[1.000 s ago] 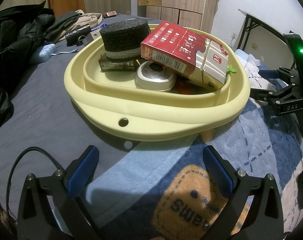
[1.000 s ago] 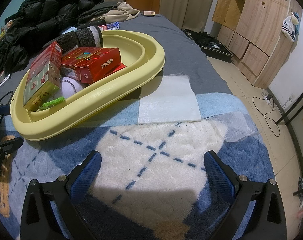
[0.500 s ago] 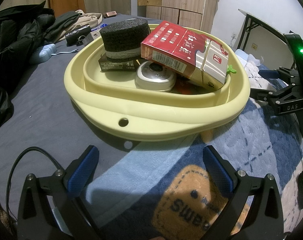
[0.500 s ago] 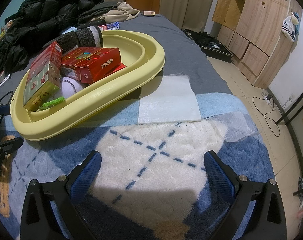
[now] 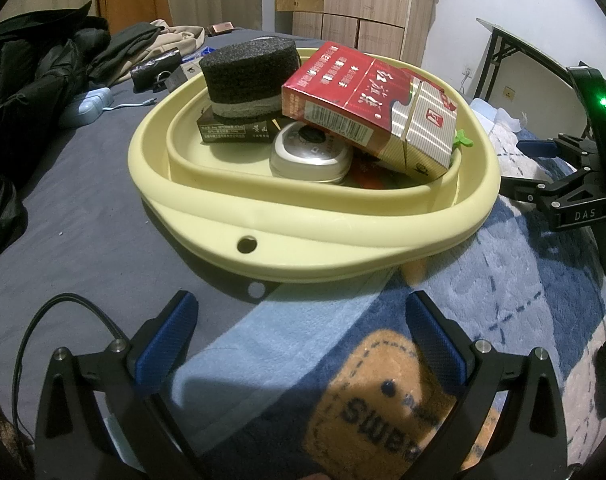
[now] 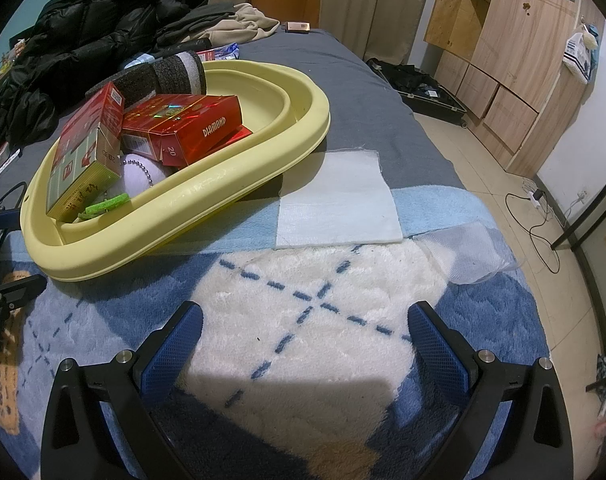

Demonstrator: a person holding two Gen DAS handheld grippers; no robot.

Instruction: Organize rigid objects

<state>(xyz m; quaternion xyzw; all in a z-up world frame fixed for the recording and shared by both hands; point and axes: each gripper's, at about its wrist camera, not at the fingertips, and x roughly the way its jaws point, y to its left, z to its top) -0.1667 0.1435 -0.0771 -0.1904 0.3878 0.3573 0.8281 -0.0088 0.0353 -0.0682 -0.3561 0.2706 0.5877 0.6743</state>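
On the bed's near edge, both our claws, left claw [image 5: 299, 344] and right claw [image 6: 305, 344], gaped empty; we should lift the top-heavy red carton [image 5: 371, 108] from the yellow basin [image 5: 303, 236] first.

A bedroom: bed [image 6: 367, 80], heaped coats [image 6: 83, 40], wooden wardrobe [image 6: 503, 60].

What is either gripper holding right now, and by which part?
Nothing. The left gripper and right gripper are both open over the blanket, short of the yellow basin.

Basin [image 5: 343, 232] on the bed, boxes [image 5: 367, 116] and sponge [image 5: 249, 76] inside — cloth [image 6: 337, 200] just beside it.
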